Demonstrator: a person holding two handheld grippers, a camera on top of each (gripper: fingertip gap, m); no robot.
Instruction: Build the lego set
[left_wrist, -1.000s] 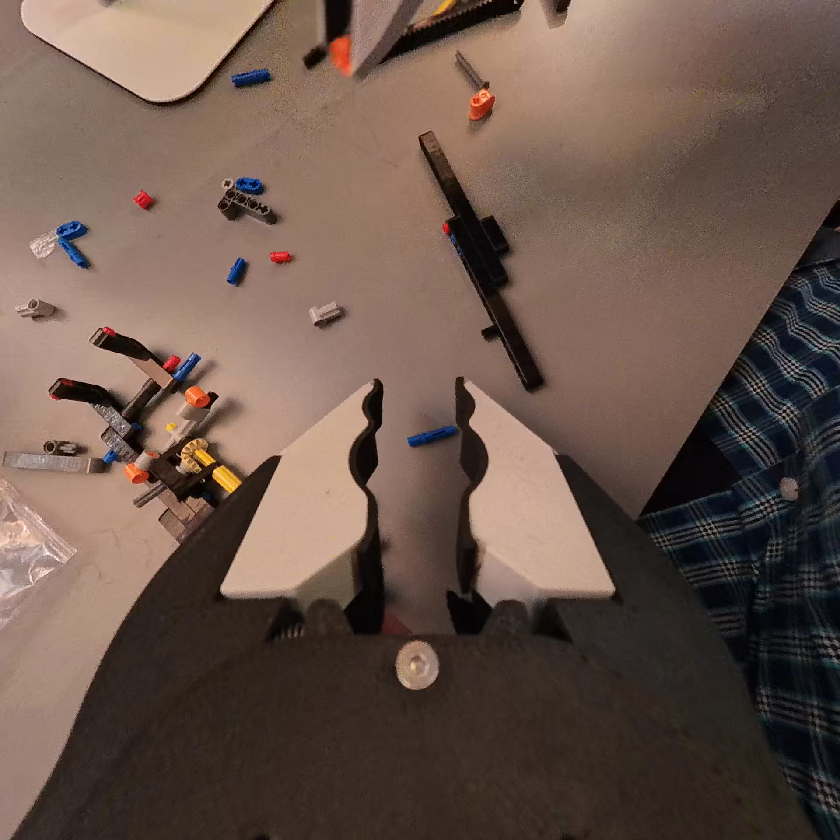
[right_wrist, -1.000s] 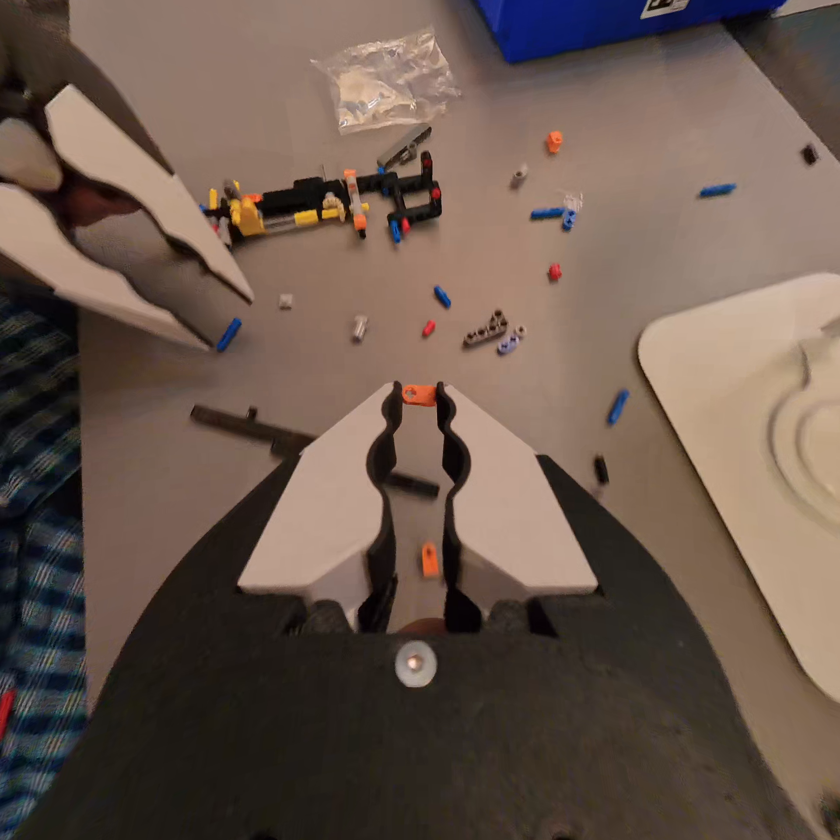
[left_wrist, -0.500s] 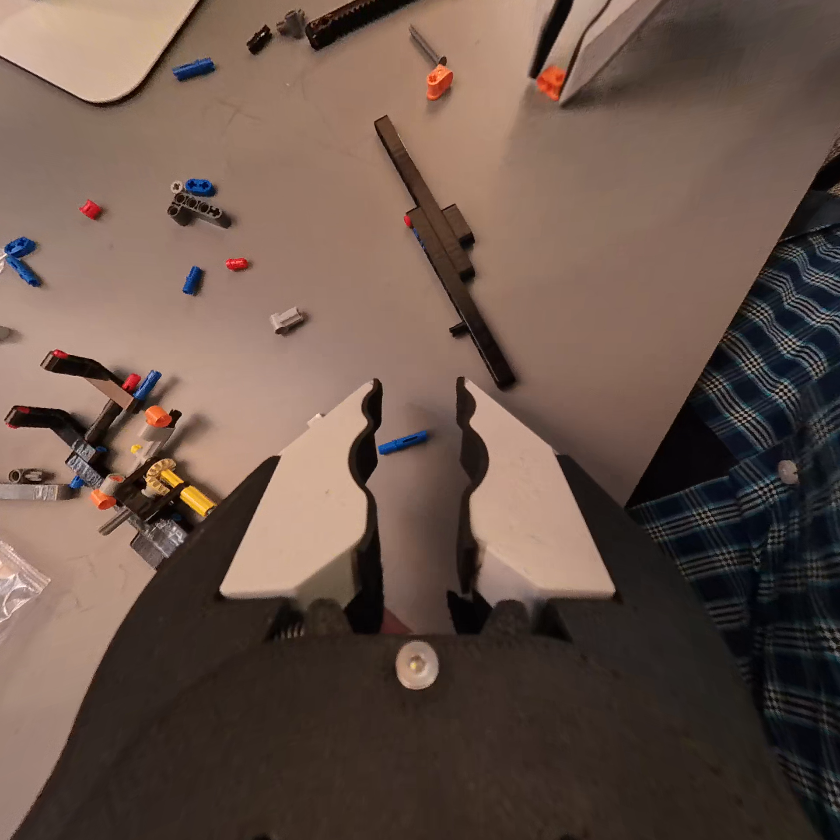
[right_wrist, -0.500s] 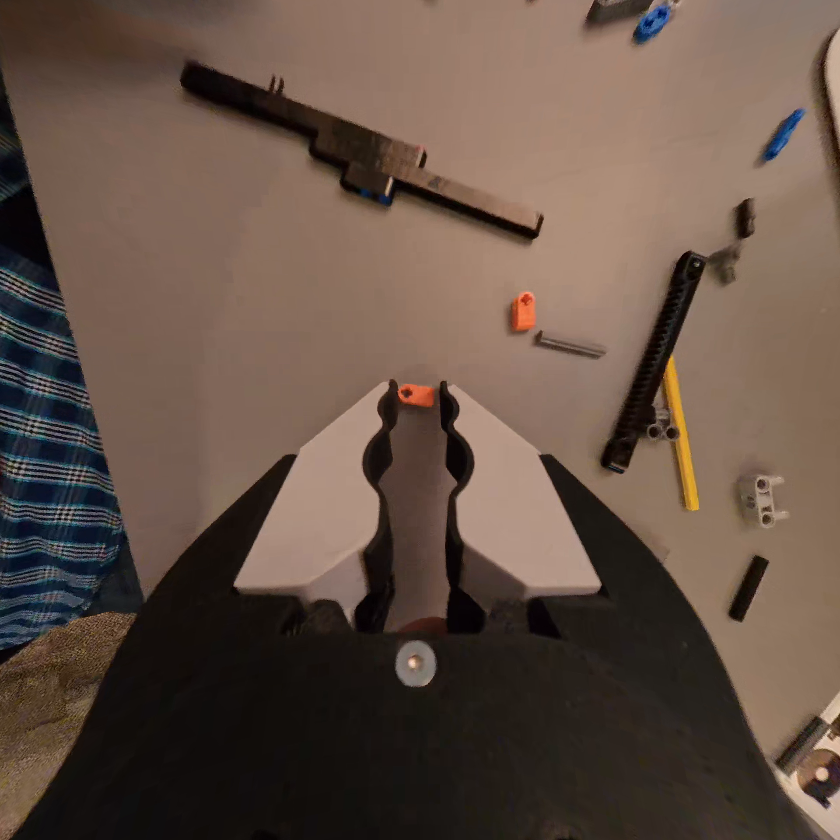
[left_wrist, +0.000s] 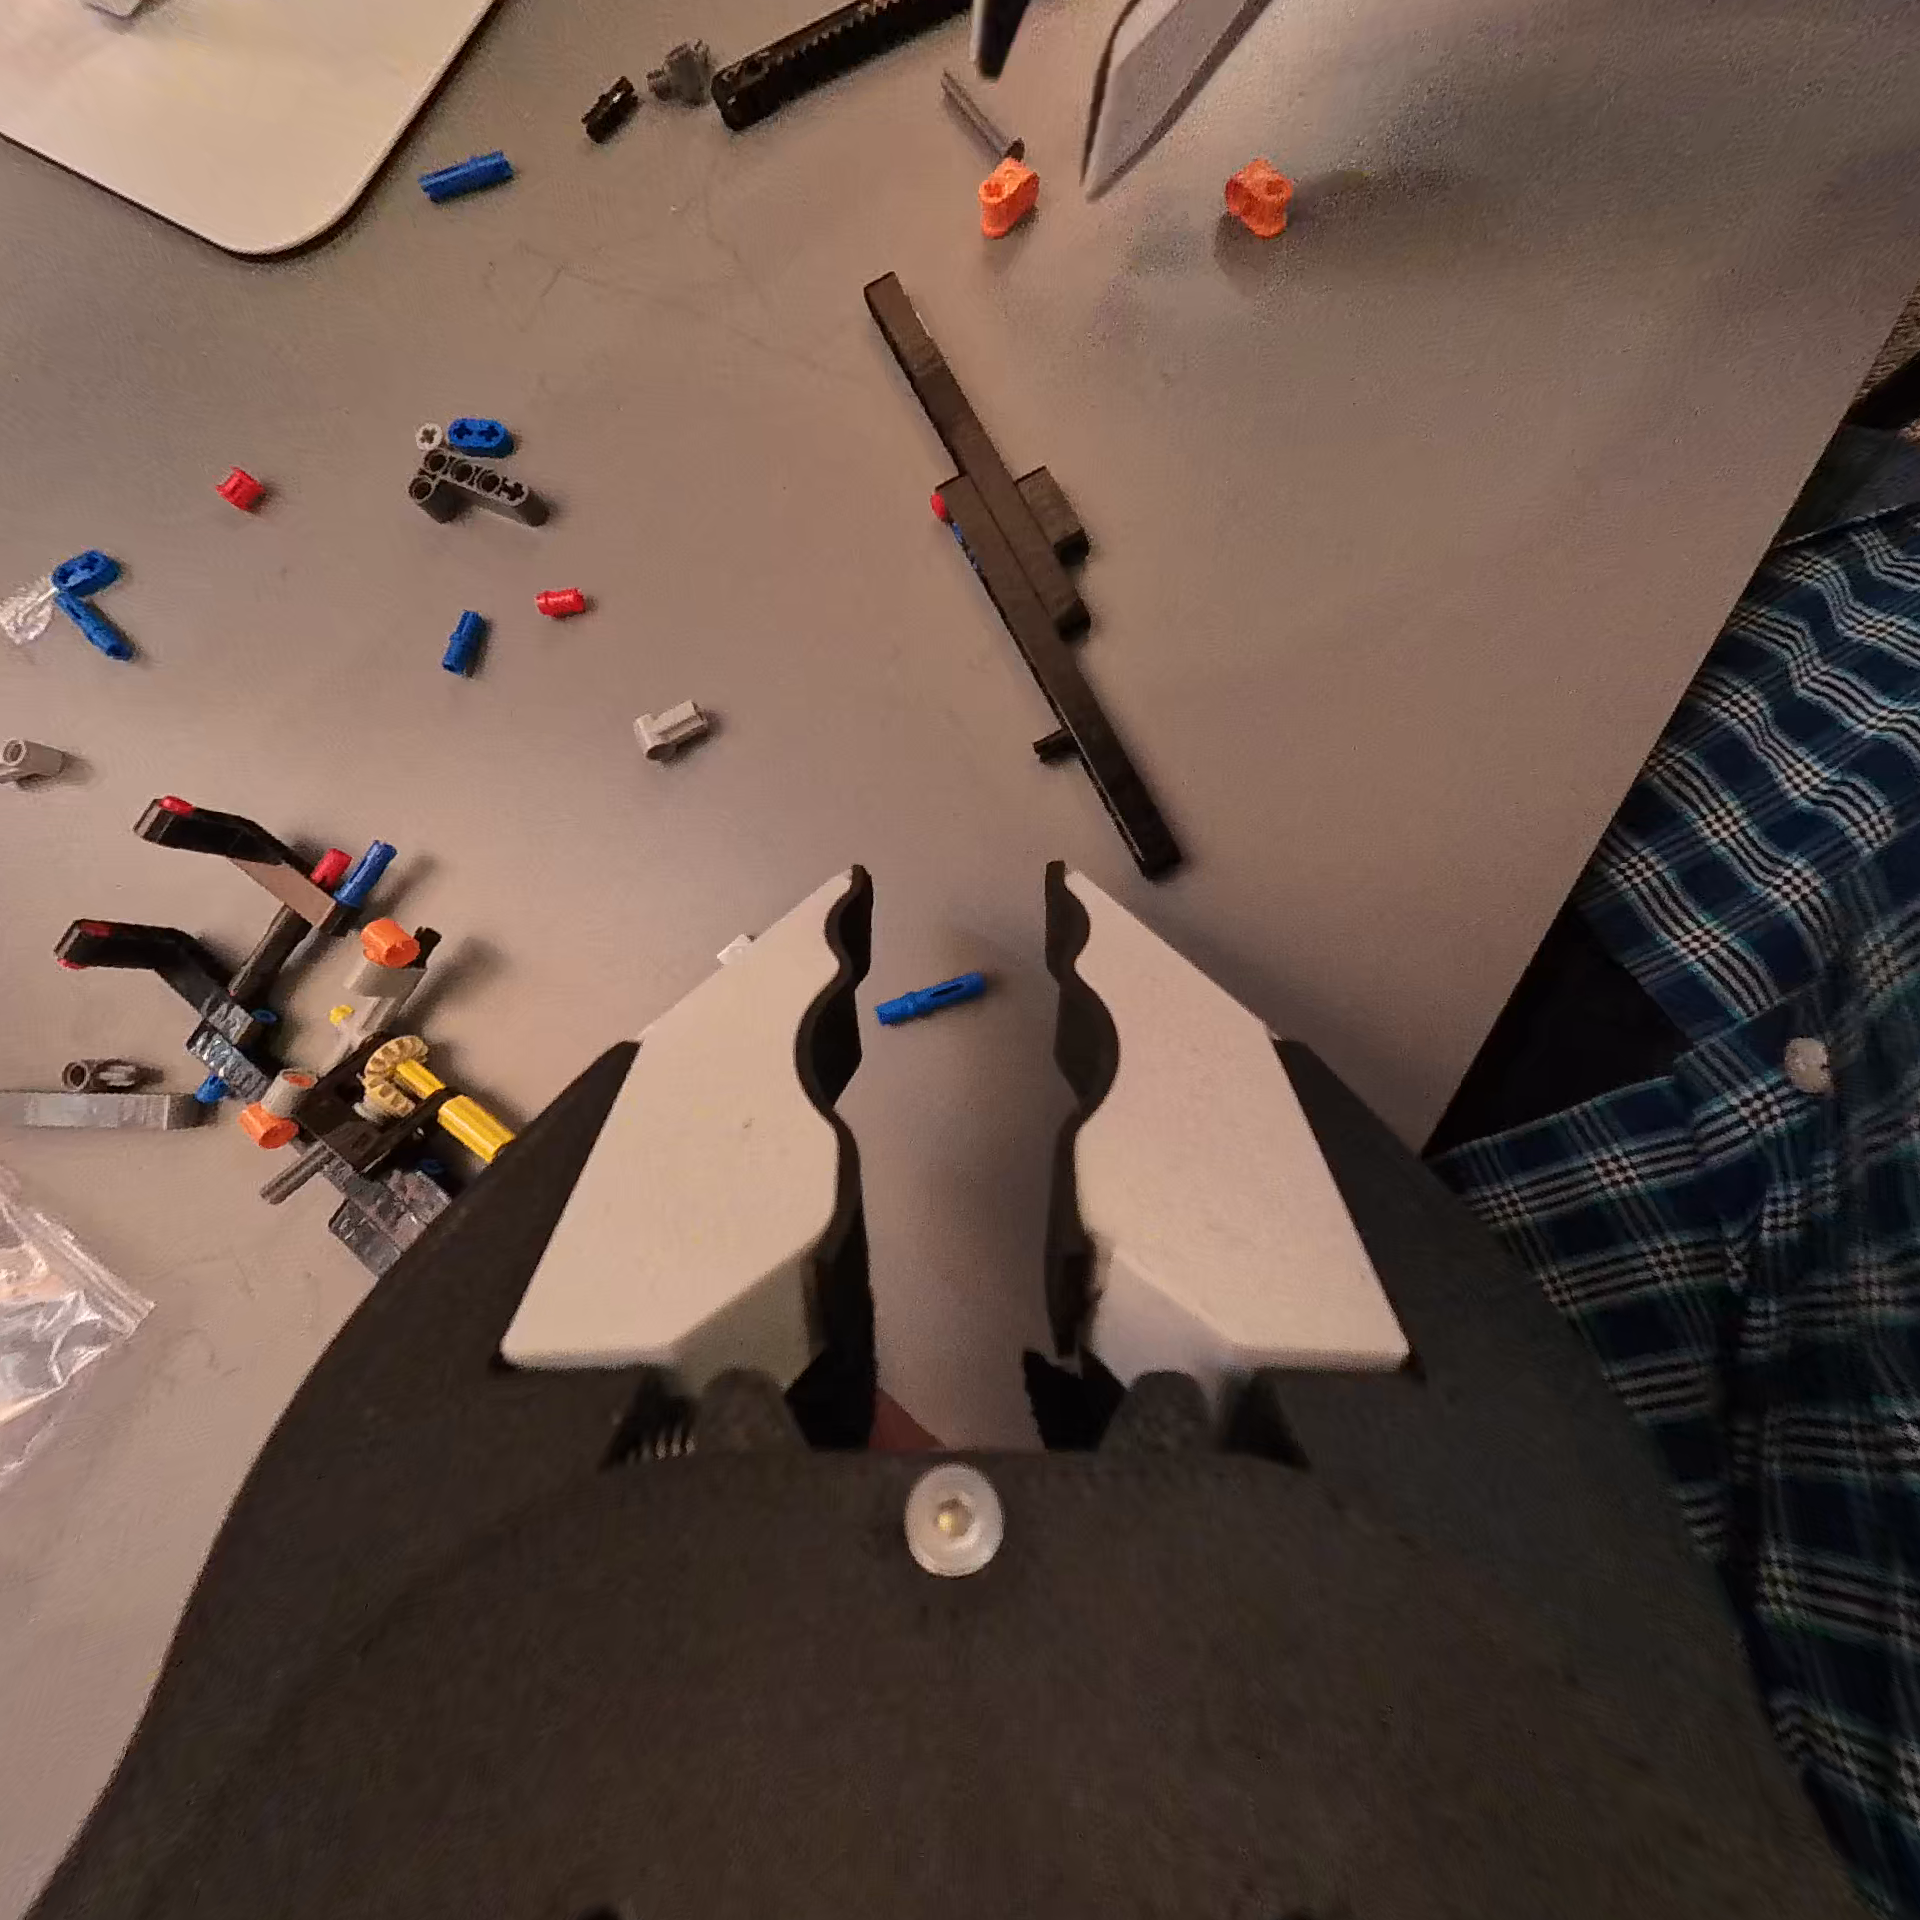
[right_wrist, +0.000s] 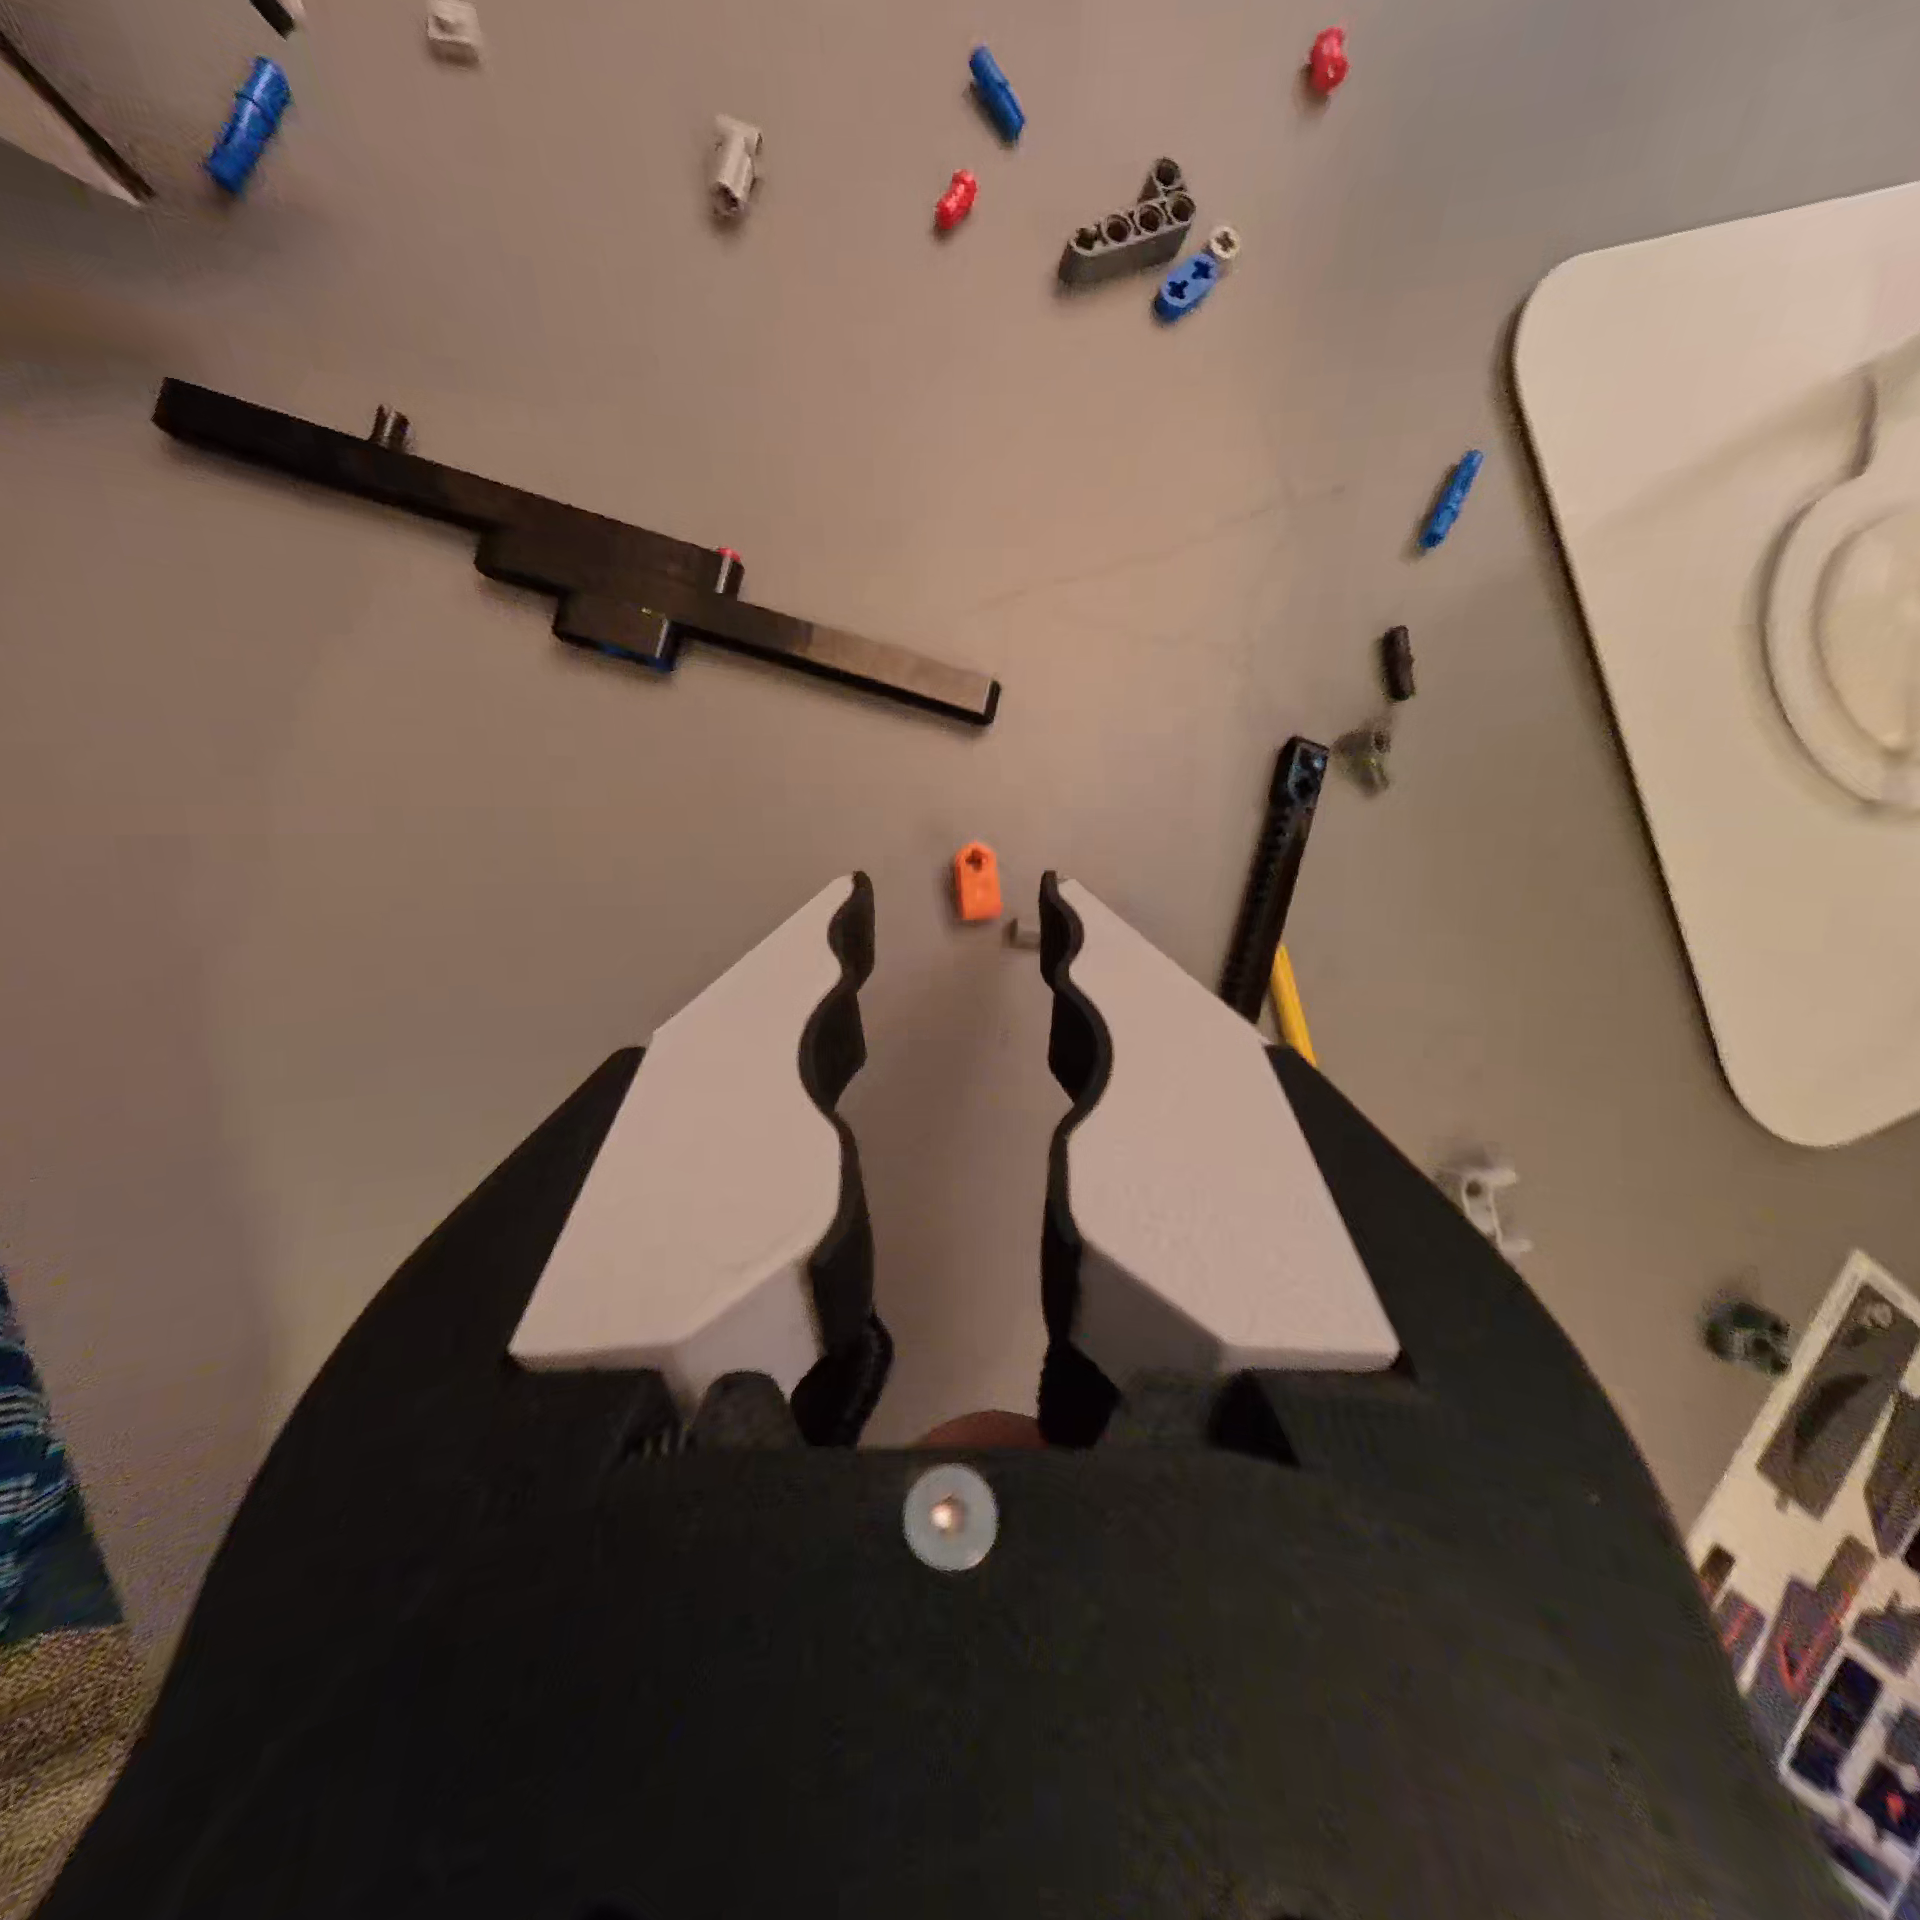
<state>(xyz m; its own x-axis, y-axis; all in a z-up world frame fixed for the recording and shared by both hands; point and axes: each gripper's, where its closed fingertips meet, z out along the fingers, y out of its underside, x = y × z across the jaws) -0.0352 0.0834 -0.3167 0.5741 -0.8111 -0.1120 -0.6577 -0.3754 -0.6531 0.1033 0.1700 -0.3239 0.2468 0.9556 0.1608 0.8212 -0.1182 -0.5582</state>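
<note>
Black beam assembly (right_wrist: 582, 566) lies flat on the grey table (right_wrist: 312, 935), ahead and left of the right gripper (right_wrist: 951, 883), apart from it; red pin end shows on its top edge, blue bit under the stepped middle, short black stub near its left end; same assembly in the left wrist view (left_wrist: 1023, 566), running diagonally ahead of the left gripper (left_wrist: 956, 873), near end just beyond the right jaw tip.

Right gripper: jaws spread, nothing between them; orange connector (right_wrist: 977, 881) on the table just ahead of the gap, a small grey axle end (right_wrist: 1023, 933) beside the right jaw tip; black toothed rack (right_wrist: 1273, 868) with a yellow axle (right_wrist: 1288, 1003) alongside, partly hidden by the right jaw.

Left gripper: jaws spread, empty; blue pin (left_wrist: 930, 1000) lies on the table seen through the gap, closer to the left jaw.

Second orange connector (left_wrist: 1259, 197) sits far side of the table, right of the other gripper's tips; first one at (left_wrist: 1006, 200).

Clutter left of the left gripper: partly built sub-assembly (left_wrist: 312, 1039) with a tan gear, yellow axle, orange bushes; plastic bag (left_wrist: 52, 1320) at the edge; loose blue and red pins, a grey angled liftarm (left_wrist: 473, 488), a light grey connector (left_wrist: 670, 727).

White rounded base plate (right_wrist: 1714, 623) to the right; printed instruction sheet (right_wrist: 1849, 1538) at lower right; blue plaid shirt (left_wrist: 1714, 1039) past the table edge.
</note>
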